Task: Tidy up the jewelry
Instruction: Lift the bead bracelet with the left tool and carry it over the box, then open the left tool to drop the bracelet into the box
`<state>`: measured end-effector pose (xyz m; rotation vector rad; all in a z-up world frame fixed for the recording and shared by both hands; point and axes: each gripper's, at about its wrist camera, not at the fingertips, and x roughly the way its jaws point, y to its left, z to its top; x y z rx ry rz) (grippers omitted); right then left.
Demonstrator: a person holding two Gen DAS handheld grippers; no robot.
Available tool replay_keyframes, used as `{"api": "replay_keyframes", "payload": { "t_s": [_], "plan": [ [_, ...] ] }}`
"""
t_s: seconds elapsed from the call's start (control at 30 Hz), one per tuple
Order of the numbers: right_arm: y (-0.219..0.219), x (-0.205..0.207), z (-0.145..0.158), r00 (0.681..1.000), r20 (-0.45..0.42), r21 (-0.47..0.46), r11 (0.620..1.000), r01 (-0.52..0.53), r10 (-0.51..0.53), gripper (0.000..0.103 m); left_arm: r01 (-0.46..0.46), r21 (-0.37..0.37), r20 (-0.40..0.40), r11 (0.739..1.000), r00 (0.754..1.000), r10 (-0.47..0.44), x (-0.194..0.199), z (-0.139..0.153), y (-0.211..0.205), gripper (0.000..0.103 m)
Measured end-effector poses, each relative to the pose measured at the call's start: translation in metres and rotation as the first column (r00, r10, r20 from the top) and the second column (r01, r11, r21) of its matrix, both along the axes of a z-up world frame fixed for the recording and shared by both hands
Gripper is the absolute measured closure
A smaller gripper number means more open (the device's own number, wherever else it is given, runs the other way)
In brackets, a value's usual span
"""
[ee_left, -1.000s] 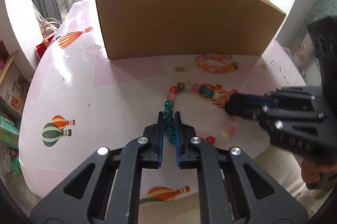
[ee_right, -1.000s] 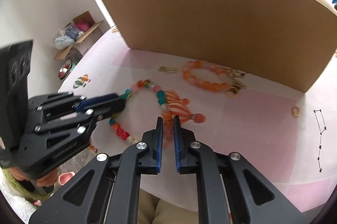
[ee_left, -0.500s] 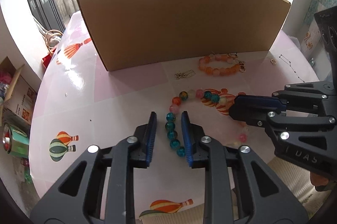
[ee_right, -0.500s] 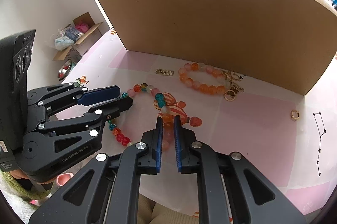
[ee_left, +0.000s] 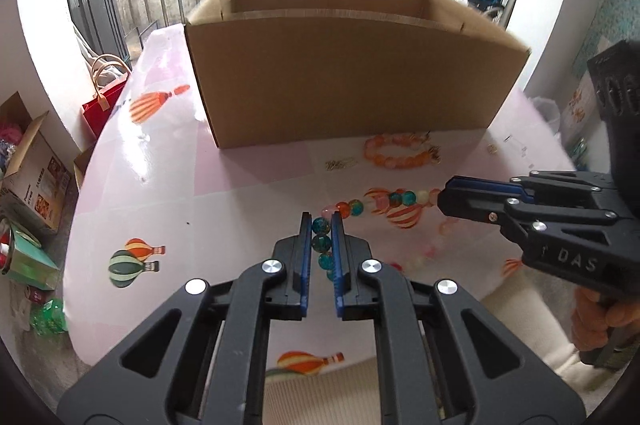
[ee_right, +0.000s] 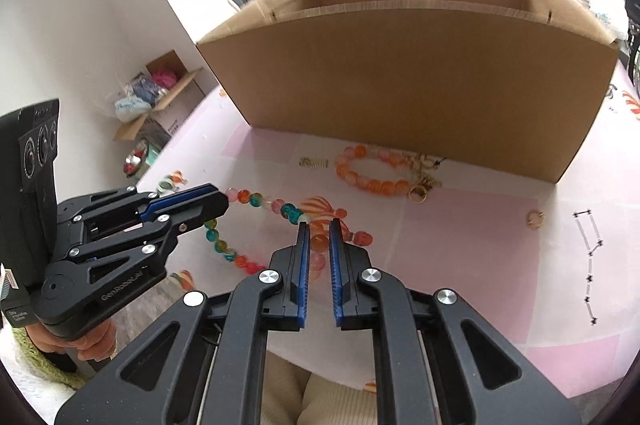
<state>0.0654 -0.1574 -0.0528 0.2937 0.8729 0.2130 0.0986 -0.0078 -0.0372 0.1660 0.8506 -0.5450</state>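
Note:
A multicoloured bead necklace (ee_left: 376, 203) hangs stretched between my two grippers above the pink table. My left gripper (ee_left: 321, 225) is shut on its teal beads; it also shows in the right wrist view (ee_right: 224, 203). My right gripper (ee_right: 318, 225) is shut on its orange and pink beads; it also shows in the left wrist view (ee_left: 440, 199). The necklace shows in the right wrist view (ee_right: 260, 199) too. An orange bead bracelet (ee_left: 394, 153) (ee_right: 370, 171) lies in front of the cardboard box (ee_left: 352, 81) (ee_right: 420, 73).
A small gold clip (ee_right: 314, 162) lies left of the bracelet, a gold ring (ee_right: 535, 217) to its right, and a thin dark chain (ee_right: 588, 265) at the far right. Boxes and bags (ee_left: 28, 161) stand on the floor beyond the table's left edge.
My left gripper opened, then shut again on the teal beads. Both grippers rose and lifted the necklace off the table; the box interior has come into view.

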Motion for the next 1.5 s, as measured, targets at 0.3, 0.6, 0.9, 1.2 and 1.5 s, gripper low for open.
{"api": "replay_keyframes", "payload": {
  "t_s": [0.3,0.6,0.9,1.2,1.5],
  "plan": [
    [-0.005,-0.004,0.058,0.991,0.134,-0.016,1.000,-0.007,0.009,0.093,0.031,-0.085,0.119,0.996,0.993,-0.021,-0.010,0.069,0.007,0.095],
    [-0.033,0.046,0.142,0.958,0.286,-0.013,1.000,-0.023,0.026,0.093,0.089,-0.088,0.352,0.992,0.935,-0.053,0.029,0.161,-0.010,0.095],
    [-0.057,0.158,0.121,0.997,0.042,0.102,0.992,-0.074,0.070,0.093,0.040,0.071,0.200,0.997,0.978,-0.053,0.140,0.119,-0.043,0.095],
    [-0.036,0.221,0.060,0.946,-0.297,0.129,0.987,-0.092,0.127,0.093,0.027,0.298,0.041,0.954,0.998,-0.041,0.185,0.058,-0.055,0.094],
    [-0.057,0.220,0.046,0.944,-0.321,0.250,0.968,0.002,0.081,0.091,-0.025,0.324,0.121,0.946,0.992,-0.015,0.177,0.074,-0.054,0.075]
  ]
}}
